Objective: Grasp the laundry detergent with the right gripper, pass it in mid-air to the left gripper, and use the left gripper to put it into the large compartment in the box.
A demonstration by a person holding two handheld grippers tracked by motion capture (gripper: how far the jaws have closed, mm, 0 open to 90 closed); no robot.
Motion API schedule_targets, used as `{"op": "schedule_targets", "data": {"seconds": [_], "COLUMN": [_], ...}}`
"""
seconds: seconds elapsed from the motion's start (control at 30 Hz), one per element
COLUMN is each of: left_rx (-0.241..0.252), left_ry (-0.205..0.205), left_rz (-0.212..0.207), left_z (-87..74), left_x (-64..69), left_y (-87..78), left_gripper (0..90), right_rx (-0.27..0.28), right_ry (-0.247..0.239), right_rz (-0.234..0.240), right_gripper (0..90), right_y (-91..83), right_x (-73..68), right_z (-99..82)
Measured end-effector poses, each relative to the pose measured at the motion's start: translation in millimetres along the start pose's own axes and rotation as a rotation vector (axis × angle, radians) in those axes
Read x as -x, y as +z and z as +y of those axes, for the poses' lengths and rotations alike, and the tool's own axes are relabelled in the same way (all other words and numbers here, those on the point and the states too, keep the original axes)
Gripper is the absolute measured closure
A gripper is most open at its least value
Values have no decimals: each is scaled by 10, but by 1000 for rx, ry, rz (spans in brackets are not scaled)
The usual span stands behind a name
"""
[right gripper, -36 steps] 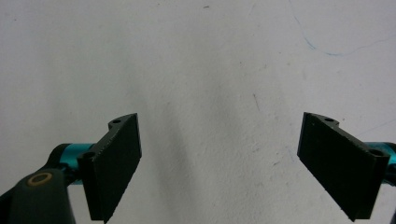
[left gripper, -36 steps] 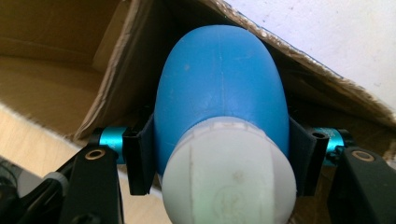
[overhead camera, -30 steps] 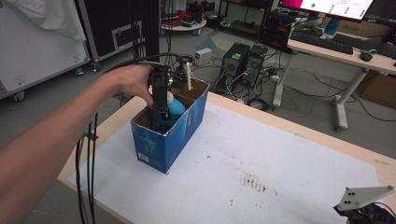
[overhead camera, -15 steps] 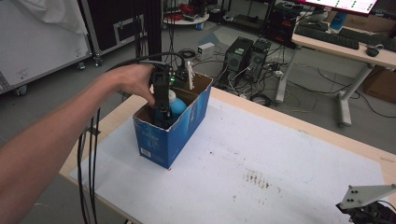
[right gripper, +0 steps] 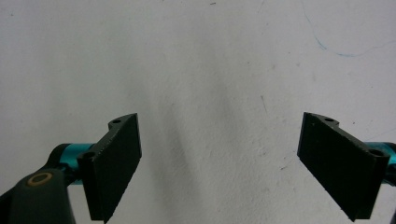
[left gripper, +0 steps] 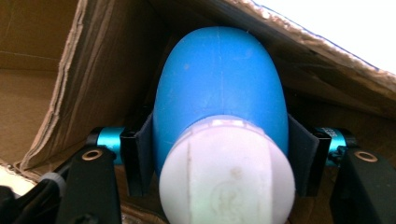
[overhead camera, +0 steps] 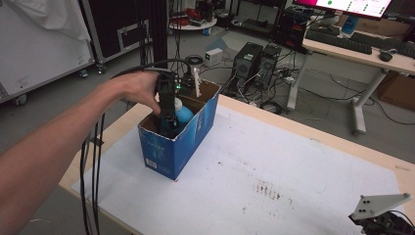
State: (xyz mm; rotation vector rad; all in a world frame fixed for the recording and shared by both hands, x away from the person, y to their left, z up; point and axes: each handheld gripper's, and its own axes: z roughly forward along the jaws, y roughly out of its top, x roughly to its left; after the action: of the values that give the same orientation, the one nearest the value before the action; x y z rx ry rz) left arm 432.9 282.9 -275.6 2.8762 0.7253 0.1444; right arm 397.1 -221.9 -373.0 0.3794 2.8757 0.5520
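Observation:
A blue bottle with a white cap sits inside a blue cardboard box on the left of the table. My left gripper reaches down into the box. In the left gripper view my left gripper has its pads against both sides of the bottle. Its jaws have just been opening slightly, with the bottle still between them. The blue bottle peeks out beside the gripper in the high view. My right gripper rests at the table's near right corner. Seen in its own view, my right gripper stands open over bare white surface.
The white-covered table stretches right of the box. Black cables hang off the left edge. A white stick stands at the box's far end. Beyond the table are computer towers and a desk.
The left hand stays in the box and the right gripper keeps its corner. The view has shifted a little.

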Motion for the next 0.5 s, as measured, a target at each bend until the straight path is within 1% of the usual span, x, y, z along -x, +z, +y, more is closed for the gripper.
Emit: {"op": "schedule_targets", "data": {"seconds": [0.3,0.33,0.37,0.4,0.43,0.5], "left_rx": [4,5,10,10,11,7], "left_ry": [1,-2,-3,-3,-7,-11], "left_rz": [3,4,13,13,23,28], "left_z": [4,4,6,6,9,14], "left_x": [-5,-5,-8,-8,-9,-6], "left_y": [-41,-45,-51,-51,-56,-74], "left_gripper": [367,360,339,318,301,300], "right_rx": [-2,-1,-2,0,0,-2], "right_ry": [2,1,3,0,0,0], "right_rz": [6,5,5,7,7,7], "right_gripper": [128,128,128,128,128,128], "right_y": [19,19,19,19,17,17], "right_x": [-17,-20,-21,-22,-23,-21], "right_z": [-9,-7,-6,-5,-5,-8]}}
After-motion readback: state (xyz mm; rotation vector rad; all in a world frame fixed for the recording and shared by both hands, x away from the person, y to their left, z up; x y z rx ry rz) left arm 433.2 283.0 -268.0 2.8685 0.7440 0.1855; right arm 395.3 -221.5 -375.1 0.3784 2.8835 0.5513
